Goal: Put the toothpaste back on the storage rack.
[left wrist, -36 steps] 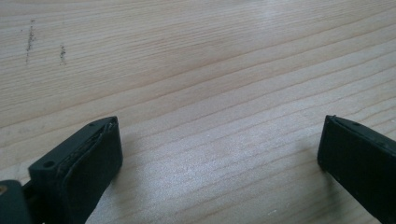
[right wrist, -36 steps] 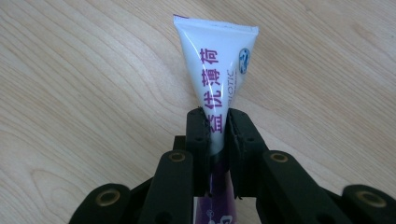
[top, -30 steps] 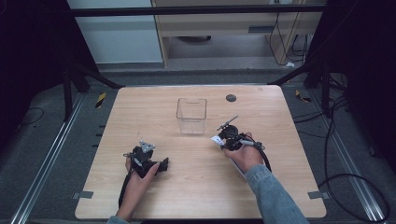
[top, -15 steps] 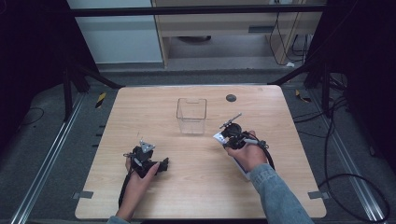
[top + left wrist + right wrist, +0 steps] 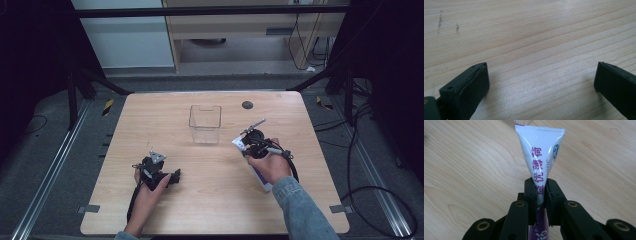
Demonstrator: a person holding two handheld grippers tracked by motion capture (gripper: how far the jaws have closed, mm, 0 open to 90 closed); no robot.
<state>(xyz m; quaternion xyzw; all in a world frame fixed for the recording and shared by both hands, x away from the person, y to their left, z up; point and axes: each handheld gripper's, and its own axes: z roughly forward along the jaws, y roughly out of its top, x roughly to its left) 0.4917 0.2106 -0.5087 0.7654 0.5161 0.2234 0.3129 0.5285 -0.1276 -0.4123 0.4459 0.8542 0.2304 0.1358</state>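
A white toothpaste tube (image 5: 541, 152) with purple lettering is pinched between the black jaws of my right gripper (image 5: 540, 187), flat sealed end pointing away over the wood. In the high view the right gripper (image 5: 250, 142) is held just right of a clear plastic box (image 5: 205, 124), with the tube (image 5: 261, 176) running back under the hand. My left gripper (image 5: 175, 176) rests low on the table at front left. Its two pads (image 5: 471, 85) stand wide apart over bare wood, nothing between them.
The wooden table (image 5: 215, 210) carries a small dark round disc (image 5: 247, 105) near its far edge. Dark frame legs stand at both far corners, and cables lie on the floor to the right.
My right hand has lifted slightly with the tube in its jaws. The left hand has kept still.
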